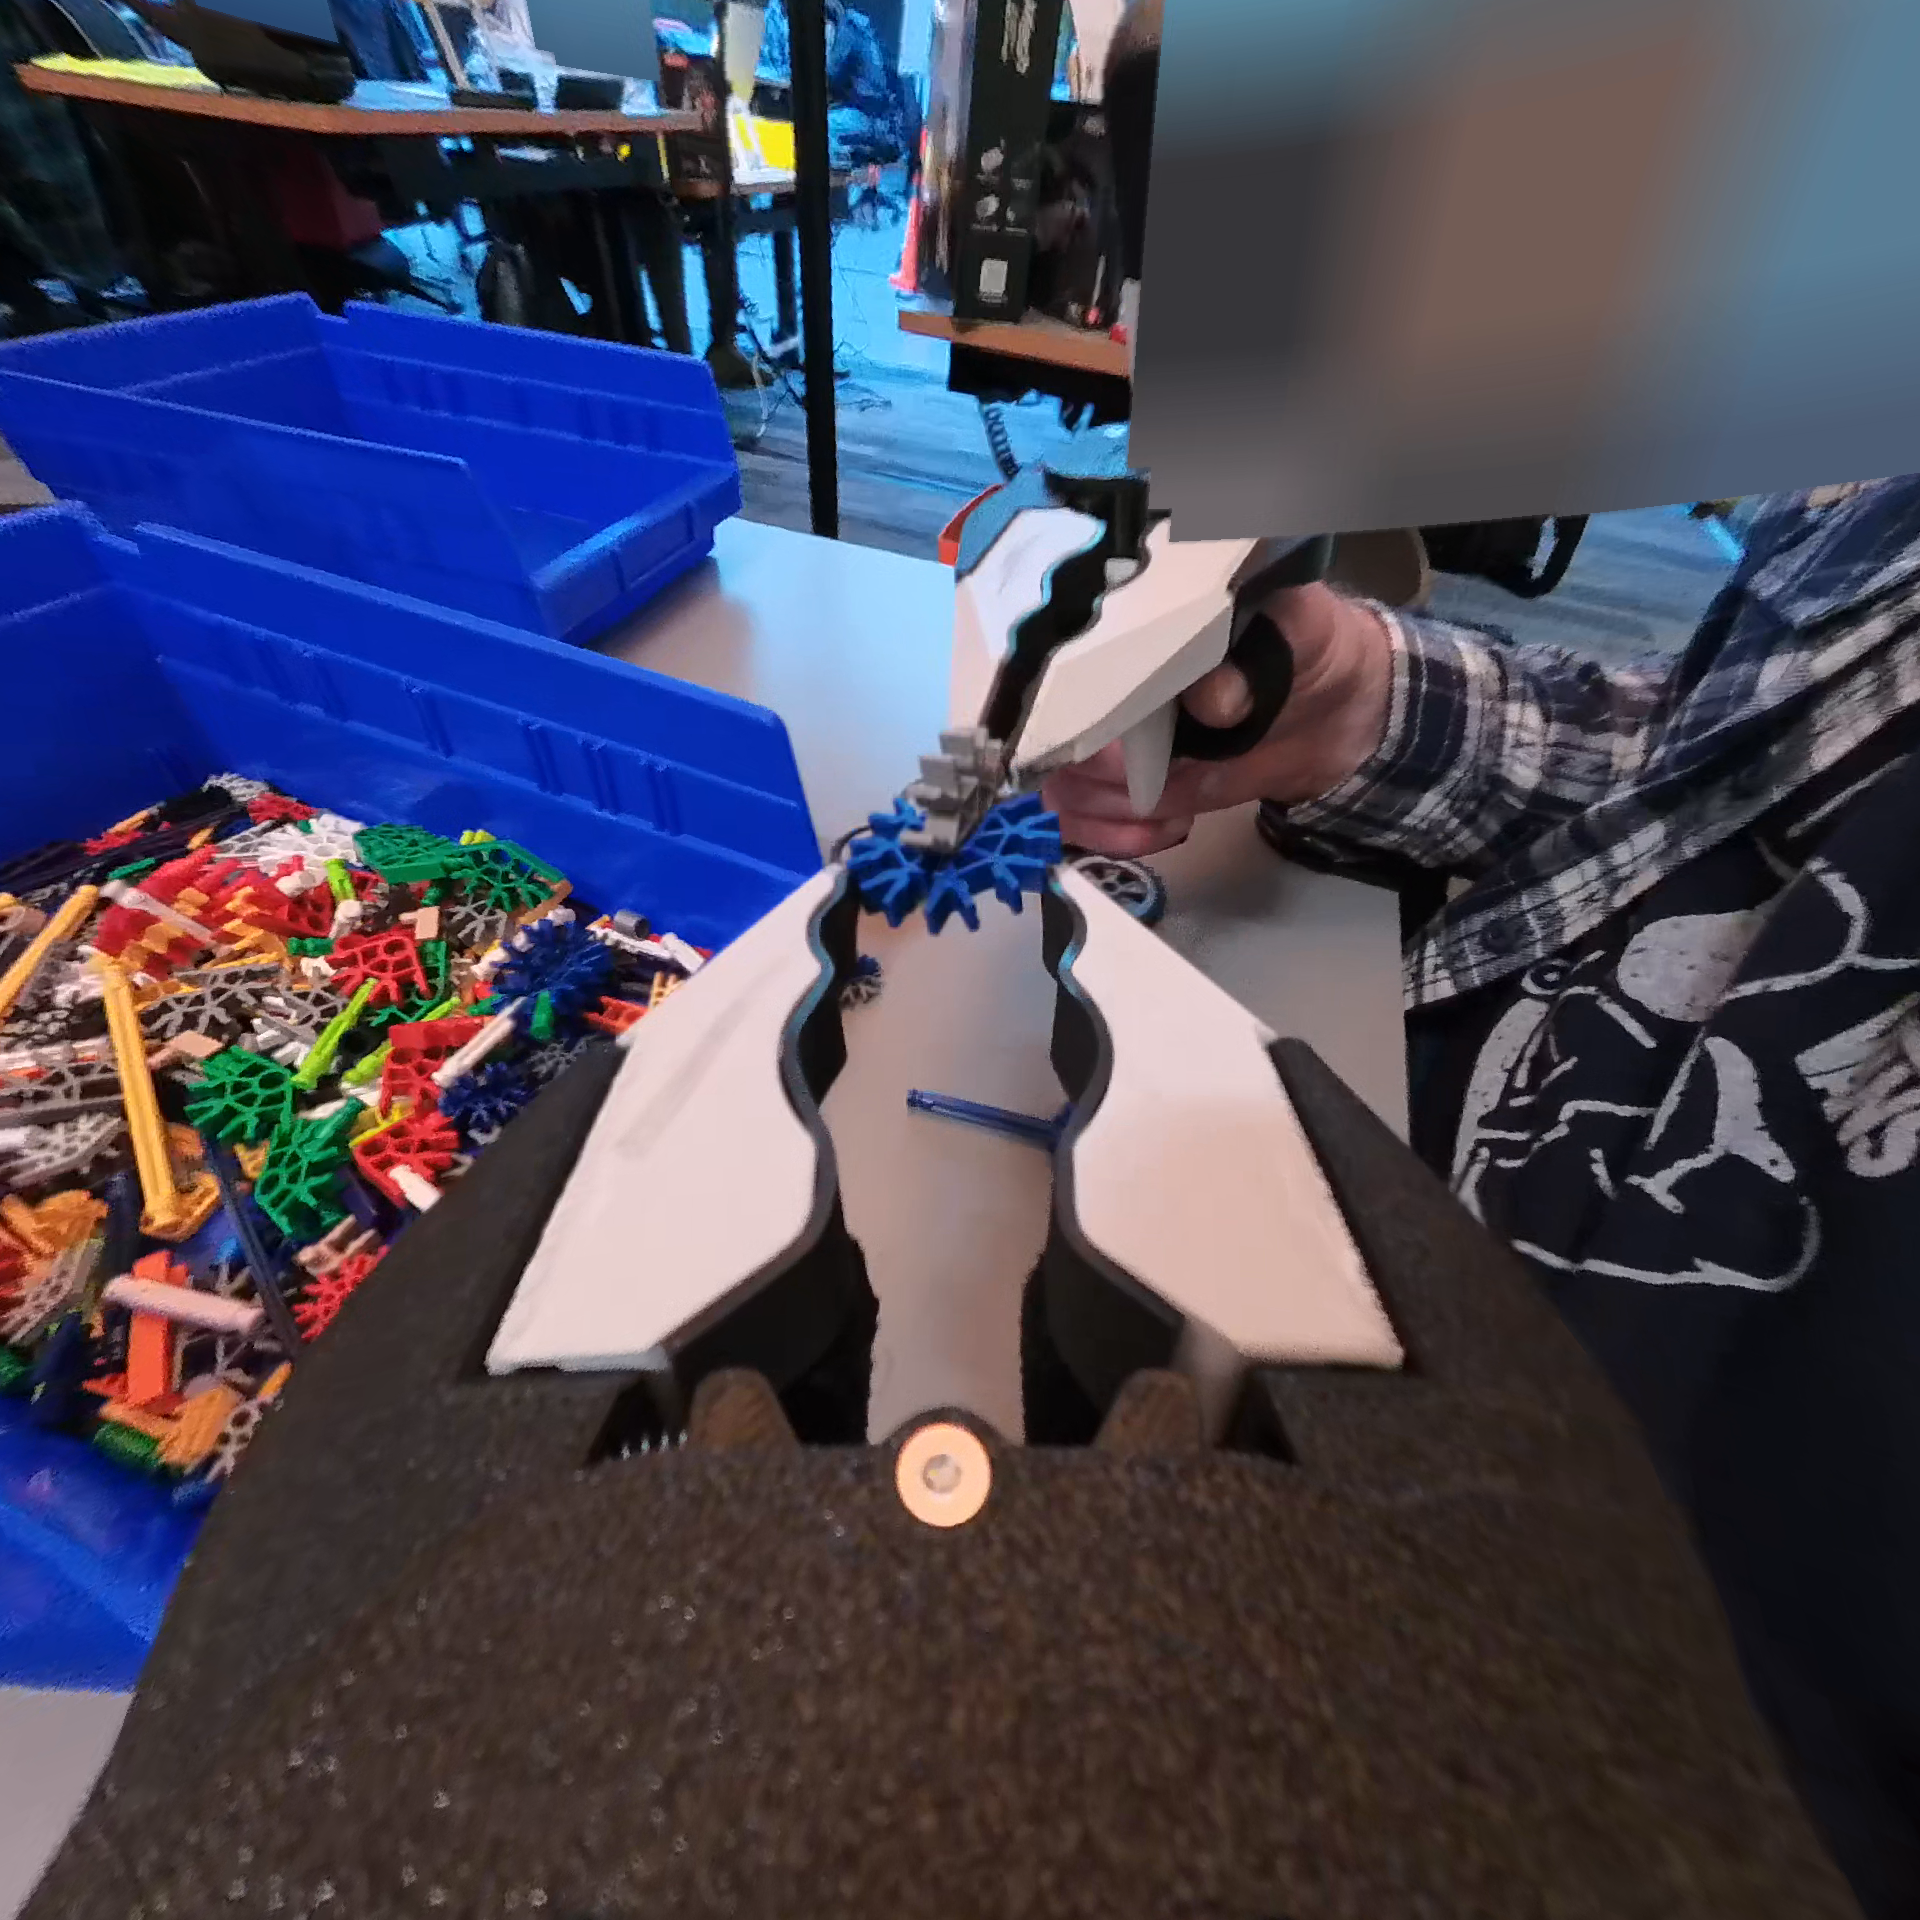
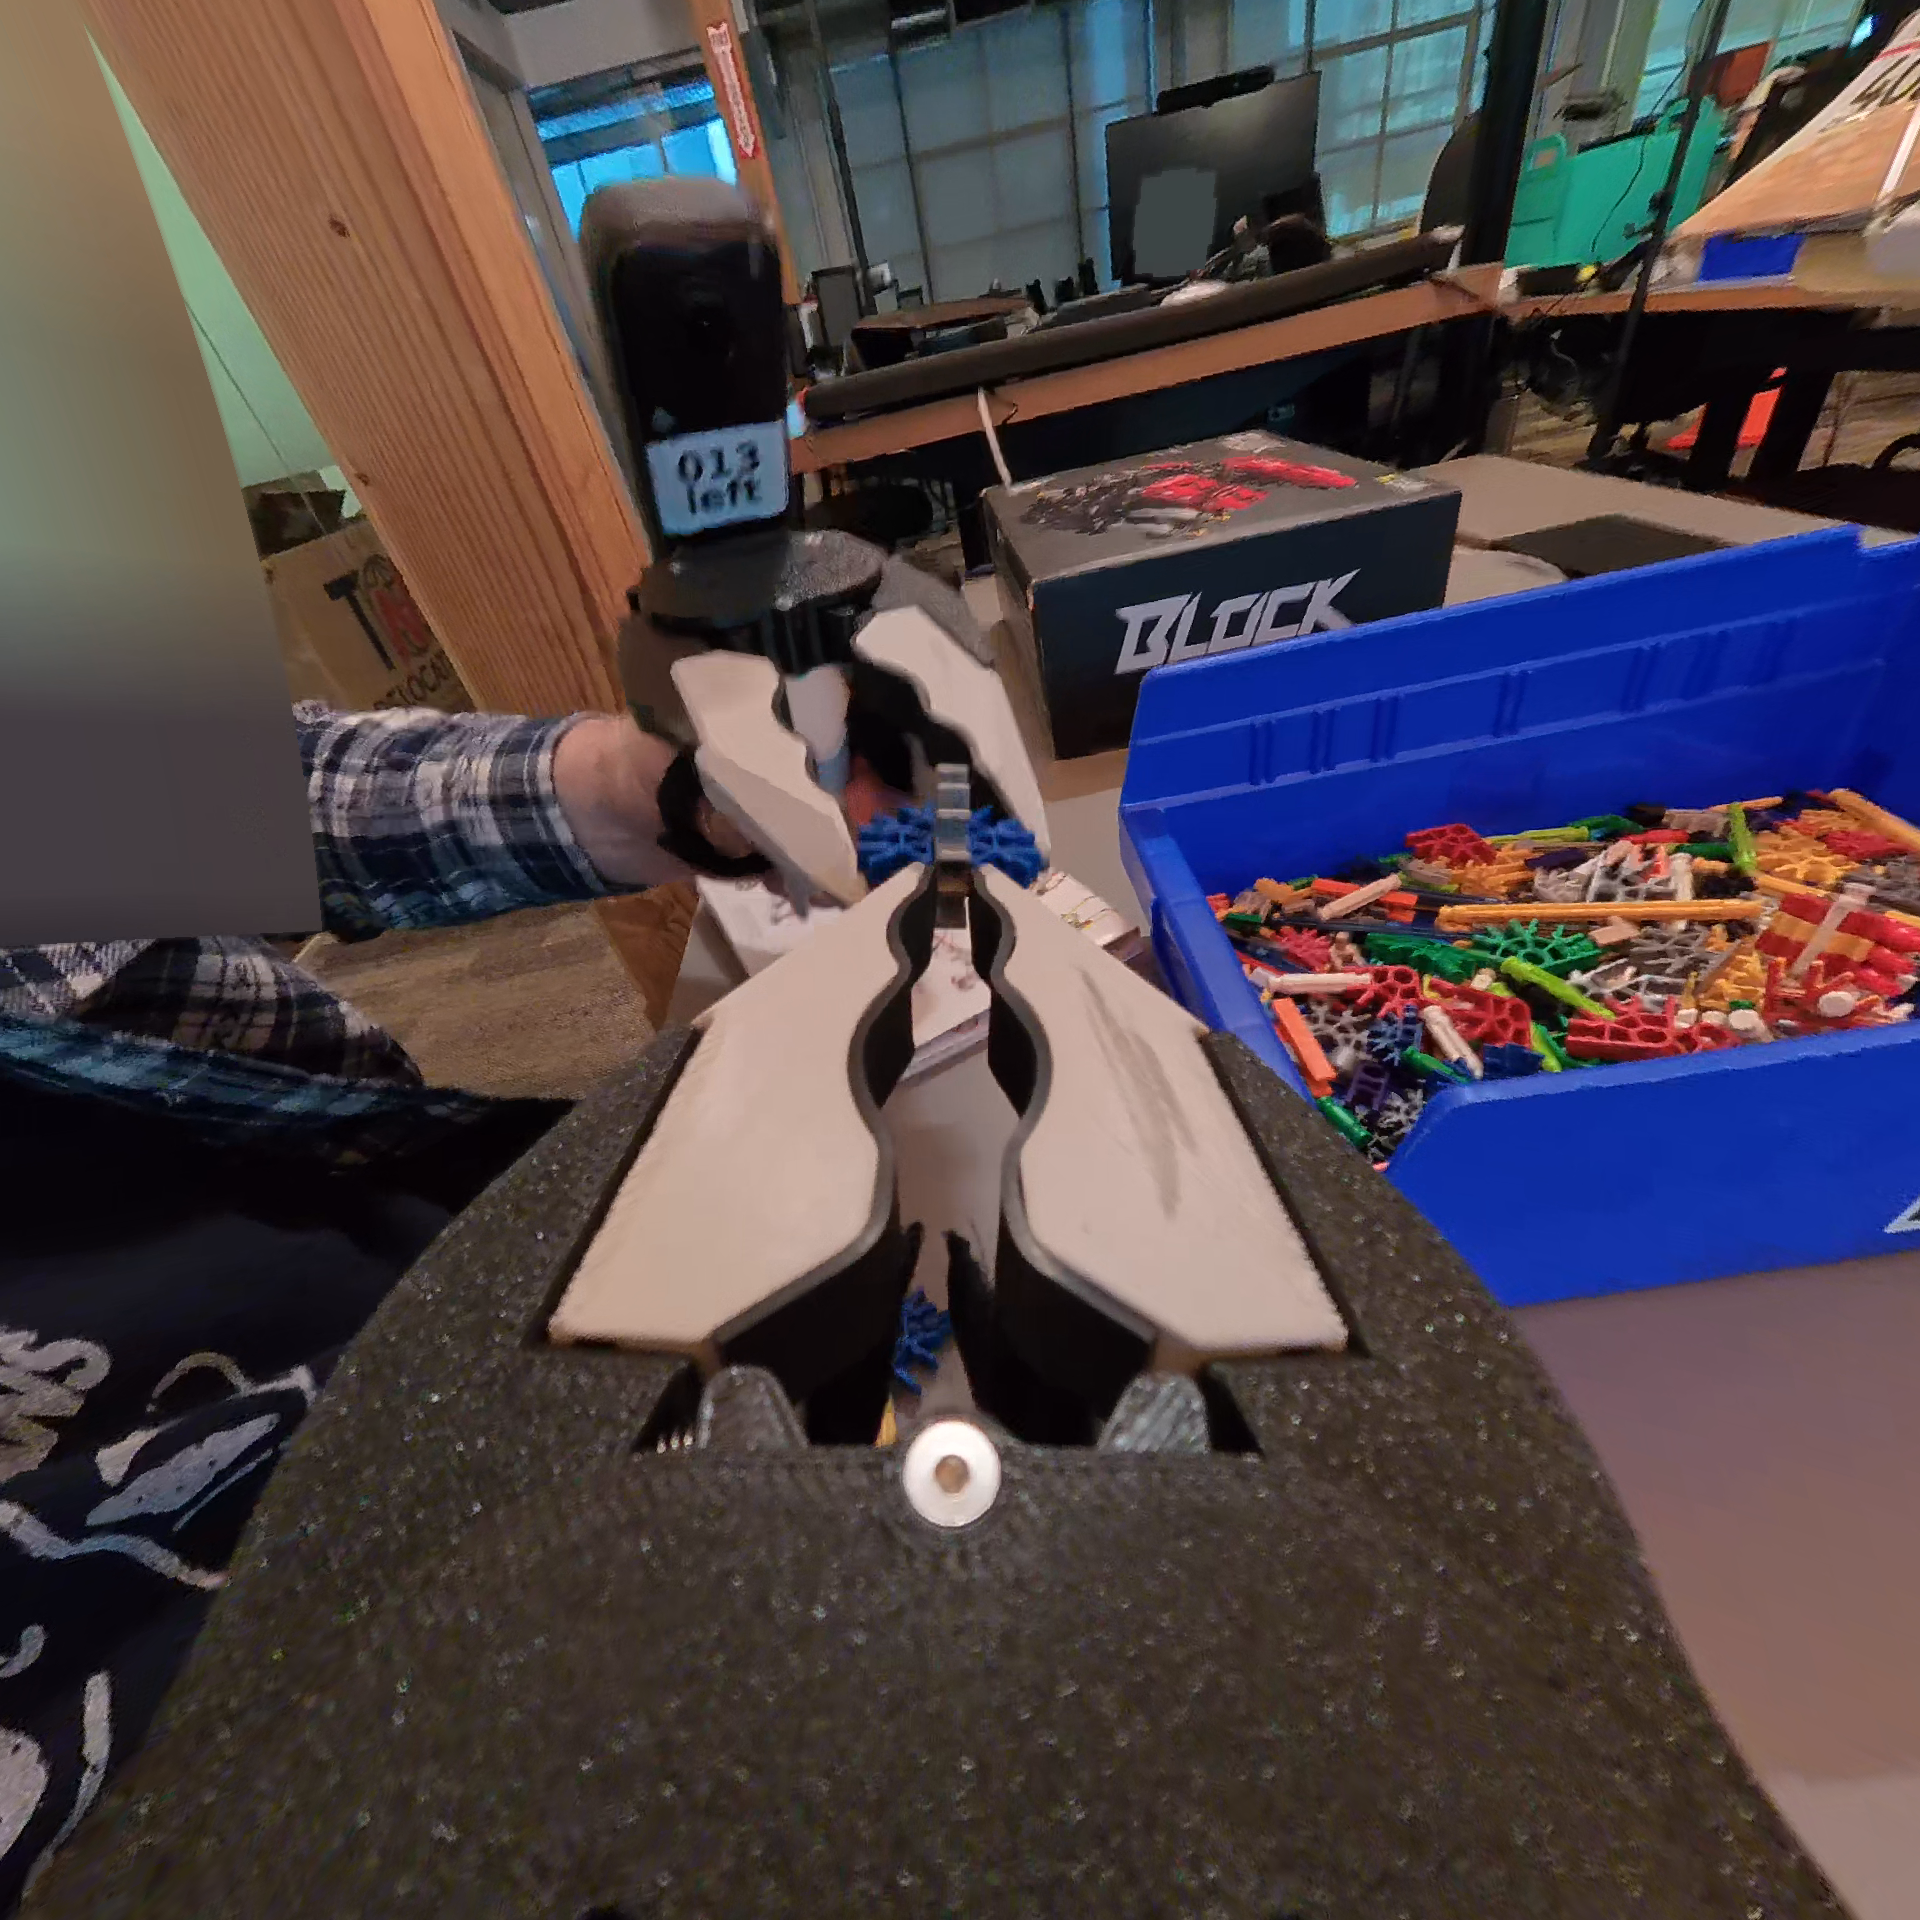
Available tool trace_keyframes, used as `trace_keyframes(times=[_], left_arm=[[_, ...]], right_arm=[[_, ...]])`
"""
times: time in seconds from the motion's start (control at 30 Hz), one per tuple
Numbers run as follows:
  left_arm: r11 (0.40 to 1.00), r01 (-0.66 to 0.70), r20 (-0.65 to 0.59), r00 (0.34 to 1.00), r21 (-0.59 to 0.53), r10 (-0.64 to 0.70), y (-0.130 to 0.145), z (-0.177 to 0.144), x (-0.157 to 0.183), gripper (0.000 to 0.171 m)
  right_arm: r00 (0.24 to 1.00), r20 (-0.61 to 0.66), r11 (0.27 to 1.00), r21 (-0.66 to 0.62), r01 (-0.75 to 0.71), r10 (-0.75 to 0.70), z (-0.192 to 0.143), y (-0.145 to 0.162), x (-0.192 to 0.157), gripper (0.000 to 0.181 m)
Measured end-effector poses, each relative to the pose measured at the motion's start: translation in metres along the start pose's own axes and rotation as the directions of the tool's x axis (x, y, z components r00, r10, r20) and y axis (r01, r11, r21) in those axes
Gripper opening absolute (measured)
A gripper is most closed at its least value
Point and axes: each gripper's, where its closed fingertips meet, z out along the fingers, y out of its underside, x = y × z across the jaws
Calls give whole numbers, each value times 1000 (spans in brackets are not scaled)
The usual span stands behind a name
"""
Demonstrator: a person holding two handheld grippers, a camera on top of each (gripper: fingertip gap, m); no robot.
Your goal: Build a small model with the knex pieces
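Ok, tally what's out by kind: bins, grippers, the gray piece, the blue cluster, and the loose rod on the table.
Blue bins: 2, far bin and near bin
Grippers: 2, left gripper and right gripper
Gray connector: 1
Blue connector cluster: 1
Blue rod: 1
Total: 7

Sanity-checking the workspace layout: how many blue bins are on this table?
2. The near bin, at the left in the left wrist view, is full of coloured building pieces. The far bin sits right behind it, and what shows of its inside looks bare. More bins may sit out of frame.
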Motion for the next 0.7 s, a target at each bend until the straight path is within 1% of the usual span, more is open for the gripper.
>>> trace_keyframes(times=[0.03, 0.1, 0.17, 0.23, 0.27, 0.3, 0.33, 0.43, 0.5, 0.63, 0.7], left_arm=[[1000, -15, 6, 1000, -13, 15, 3, 2, 1, 33], [998, -50, 34, 998, -44, 52, 8, 5, 0, 32], [999, -31, 20, 999, -17, 31, 2, 3, 1, 32], [999, -47, 53, 997, -14, 48, -1, 2, -4, 32], [998, -61, 83, 995, -8, 61, -4, 1, -7, 23], [998, -67, 77, 995, -7, 68, -6, -1, -7, 23], [998, -64, 69, 996, -14, 65, -7, -1, -6, 23], [994, -87, 100, 991, -65, 93, 0, 0, -10, 23], [997, -60, 83, 995, -50, 64, 0, -1, -10, 25], [998, -40, 50, 998, -56, 43, 3, 2, -4, 42], [999, -27, 37, 999, -38, 29, 0, -1, -2, 41]], right_arm=[[1000, 4, 1000, 7, -1, 1, 0, -1, -1, 5], [1000, -1, 1000, -17, 1, -1, -1, 1, 0, 5], [1000, 1, 1000, -16, 5, -5, -1, 1, -1, 5], [1000, -13, 999, -42, 4, -5, 0, 5, 2, 5], [1000, -11, 998, -60, 10, -11, 1, 9, 1, 5], [1000, -9, 999, -50, 15, -16, 2, 8, -1, 5], [1000, -9, 999, -37, 16, -16, 2, 6, -1, 5], [1000, -25, 998, -57, 8, -10, 4, 11, 3, 5], [1000, -23, 998, -63, 8, -9, 5, 12, 3, 5], [999, -38, 997, -71, 18, -20, 5, 14, 5, 5], [999, -33, 997, -70, 24, -26, 6, 14, 3, 5]])
